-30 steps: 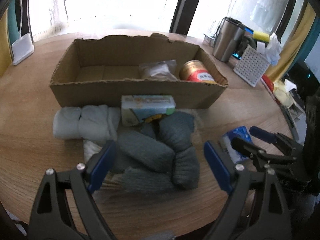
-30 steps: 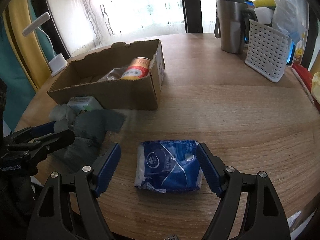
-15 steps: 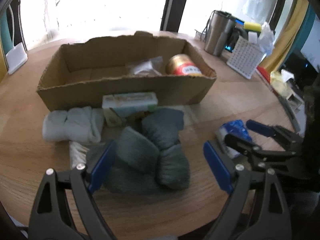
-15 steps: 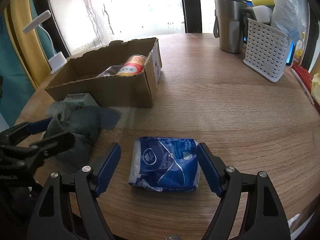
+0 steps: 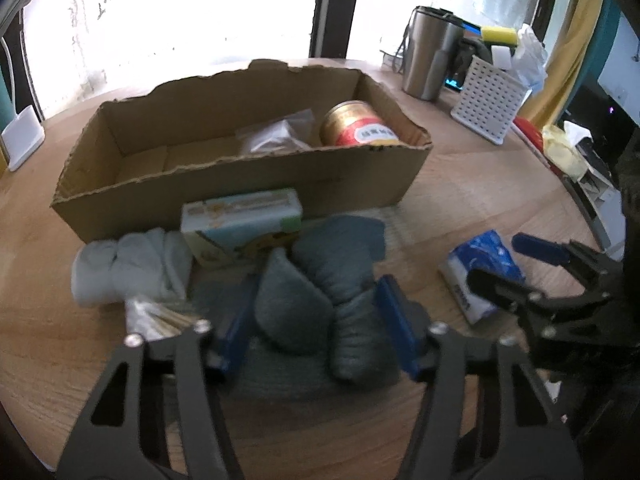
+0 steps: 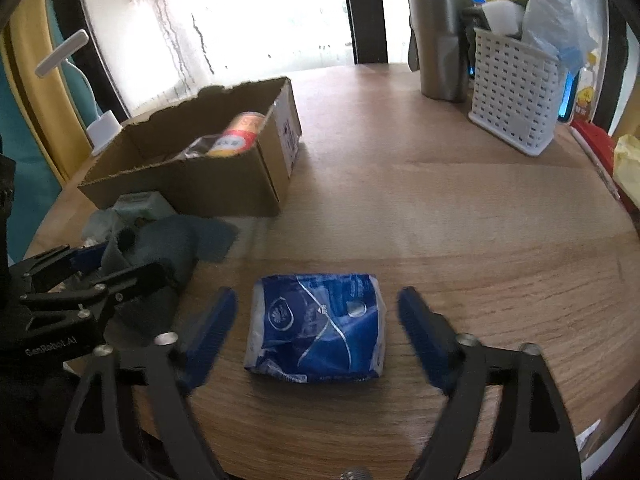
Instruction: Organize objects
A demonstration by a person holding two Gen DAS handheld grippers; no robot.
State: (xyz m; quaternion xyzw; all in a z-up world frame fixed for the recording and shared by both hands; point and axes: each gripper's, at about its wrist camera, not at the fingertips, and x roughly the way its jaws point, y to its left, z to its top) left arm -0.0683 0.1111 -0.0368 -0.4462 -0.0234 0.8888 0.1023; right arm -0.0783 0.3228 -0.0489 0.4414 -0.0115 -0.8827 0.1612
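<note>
A torn cardboard box (image 5: 224, 200) holds a red and gold can (image 5: 358, 126) and a clear bag (image 5: 276, 138). In front of it lie a grey cloth bundle (image 5: 320, 284), a white cloth roll (image 5: 128, 268) and a small carton (image 5: 240, 220). My left gripper (image 5: 316, 324) has its jaws pressed against both sides of the grey cloth. My right gripper (image 6: 316, 332) is open, its fingers on either side of a blue tissue pack (image 6: 320, 332) lying on the table, apart from it. The box (image 6: 208, 176) also shows in the right wrist view.
A steel tumbler (image 6: 438, 40) and a white perforated basket (image 6: 516, 92) with a sponge and plastic bag stand at the back right. A white lamp base (image 5: 22, 142) sits at the far left. The round wooden table (image 6: 440, 208) ends close to both grippers.
My left gripper's jaws have closed in from wide open onto the grey cloth. My right gripper has moved slightly forward around the tissue pack and stays open.
</note>
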